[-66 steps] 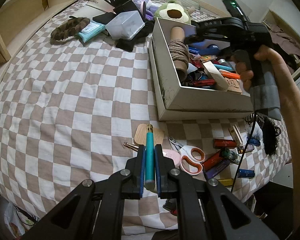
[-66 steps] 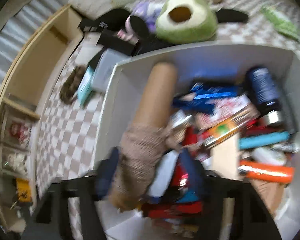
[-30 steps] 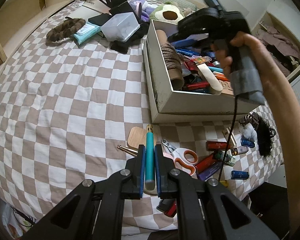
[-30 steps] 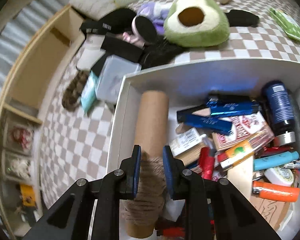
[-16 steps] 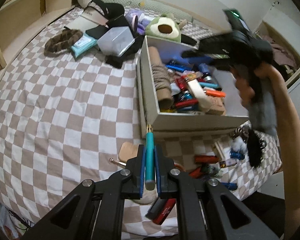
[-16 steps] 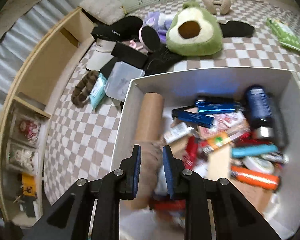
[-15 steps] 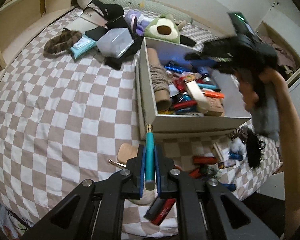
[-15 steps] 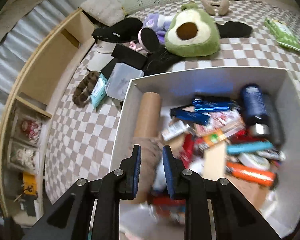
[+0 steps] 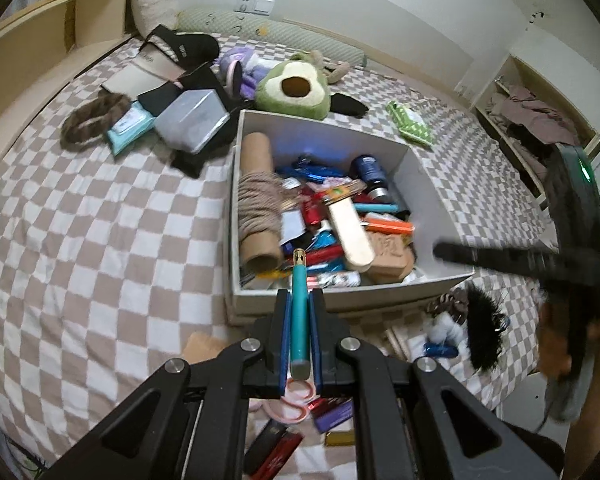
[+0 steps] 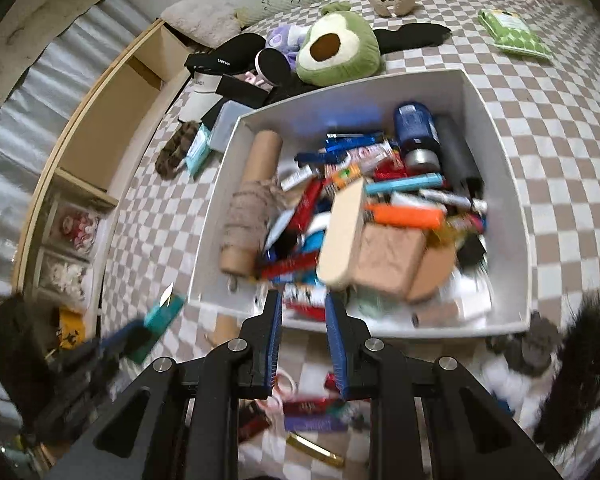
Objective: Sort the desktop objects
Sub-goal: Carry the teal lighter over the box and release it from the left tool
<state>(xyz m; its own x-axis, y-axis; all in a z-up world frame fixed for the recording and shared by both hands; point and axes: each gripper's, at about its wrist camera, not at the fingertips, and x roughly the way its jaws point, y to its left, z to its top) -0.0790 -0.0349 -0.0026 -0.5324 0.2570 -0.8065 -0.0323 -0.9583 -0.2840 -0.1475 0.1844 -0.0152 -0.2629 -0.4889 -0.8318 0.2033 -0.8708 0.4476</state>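
At the far left of the right wrist view, the left tongs [image 10: 140,338] show as a blurred dark shape off the near left corner of the white box [image 10: 504,184], tilted down, with the teal pen [image 10: 162,314] sticking out of their tips toward the box. In the left wrist view the same left tongs [image 9: 299,316] point steeply down over the checkered bed [image 9: 100,220], their blue pads clamped together on the teal pen [image 9: 299,312], whose gold tip reaches just over the near wall of the white box [image 9: 416,168]. Inside the box, a cardboard tube wound with twine [image 9: 258,208] lies along the left wall, with a pale wooden paddle [image 9: 350,232] and an orange marker [image 9: 386,226] among the heap to its right. Pink-handled scissors [image 9: 298,398] lie on the bed below the left tongs. Further right, the right tongs [image 10: 302,338] hang tilted down above the near edge of the box, their blue pads drawn in with a narrow gap and nothing between them. At the right edge of the left wrist view, a person's hand [image 9: 556,344] grips the handle of the right tongs, which appear blurred, fingers stretched out level toward the box's near right corner, above a black furry item [image 9: 484,328] on the bed.
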